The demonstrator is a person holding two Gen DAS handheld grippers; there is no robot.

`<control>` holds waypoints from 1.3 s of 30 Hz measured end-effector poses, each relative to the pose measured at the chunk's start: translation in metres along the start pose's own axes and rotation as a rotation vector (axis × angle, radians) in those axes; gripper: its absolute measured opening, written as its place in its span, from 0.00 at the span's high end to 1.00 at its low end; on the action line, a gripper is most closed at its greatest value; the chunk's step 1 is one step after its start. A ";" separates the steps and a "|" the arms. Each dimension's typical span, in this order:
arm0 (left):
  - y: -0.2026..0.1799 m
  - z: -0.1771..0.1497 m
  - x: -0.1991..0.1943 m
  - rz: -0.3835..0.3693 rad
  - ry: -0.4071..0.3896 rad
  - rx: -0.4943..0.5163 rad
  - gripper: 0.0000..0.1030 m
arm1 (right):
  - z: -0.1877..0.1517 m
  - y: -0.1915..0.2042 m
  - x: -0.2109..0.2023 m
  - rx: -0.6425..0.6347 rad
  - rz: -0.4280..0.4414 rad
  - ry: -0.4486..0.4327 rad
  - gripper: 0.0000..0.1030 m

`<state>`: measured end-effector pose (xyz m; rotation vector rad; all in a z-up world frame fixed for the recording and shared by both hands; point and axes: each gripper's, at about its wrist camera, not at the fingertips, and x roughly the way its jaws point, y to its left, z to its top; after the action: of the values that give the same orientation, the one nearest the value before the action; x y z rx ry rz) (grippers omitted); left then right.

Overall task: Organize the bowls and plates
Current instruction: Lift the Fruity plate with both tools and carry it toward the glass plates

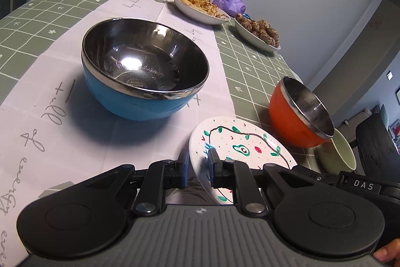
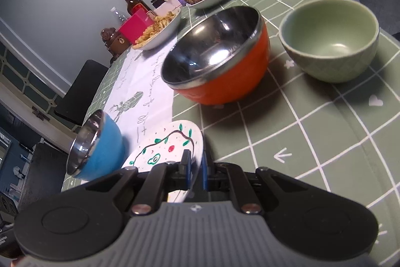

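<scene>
— Steel-lined and blue outside, the big bowl sits at the far left on the white runner. That's the first thing I see from the left wrist.

— And the plate?

— Right of it and nearer to me. The painted plate is the piece I'm handling. My left gripper is clamped on its near-left rim, one blue pad under the edge and one on top. From the right wrist view my right gripper is pinched on the near-right rim the same way. Both are closed on the plate.

— Further right?

— The orange bowl stands just beyond the plate's right edge, and the green bowl is right of that, both on the checked worktop.

— What worries you?

— Two grips on one glazed rim. I judge the plate could slip from the pads, since each holds only a thin edge. If my hands pull apart or twist unevenly, one grip could let go and the plate would swing or drop onto the worktop. It already looks tilted. Lifting rightward risks knocking the orange bowl; swinging left risks the blue one. The food dishes at the far end are well clear.
</scene>
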<state>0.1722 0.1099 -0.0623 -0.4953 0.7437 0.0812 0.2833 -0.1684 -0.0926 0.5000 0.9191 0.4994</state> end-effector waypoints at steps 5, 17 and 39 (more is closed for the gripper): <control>-0.006 -0.003 -0.014 -0.001 -0.004 0.000 0.84 | 0.000 0.004 -0.015 -0.008 0.003 0.005 0.94; -0.006 -0.012 -0.072 0.017 -0.063 -0.005 0.84 | -0.017 0.026 -0.056 -0.021 0.087 -0.004 0.94; 0.049 -0.060 -0.149 0.061 -0.100 -0.080 0.84 | -0.080 0.058 -0.072 -0.059 0.220 0.144 0.94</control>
<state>0.0125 0.1403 -0.0203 -0.5412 0.6595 0.1924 0.1683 -0.1509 -0.0542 0.5195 0.9887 0.7673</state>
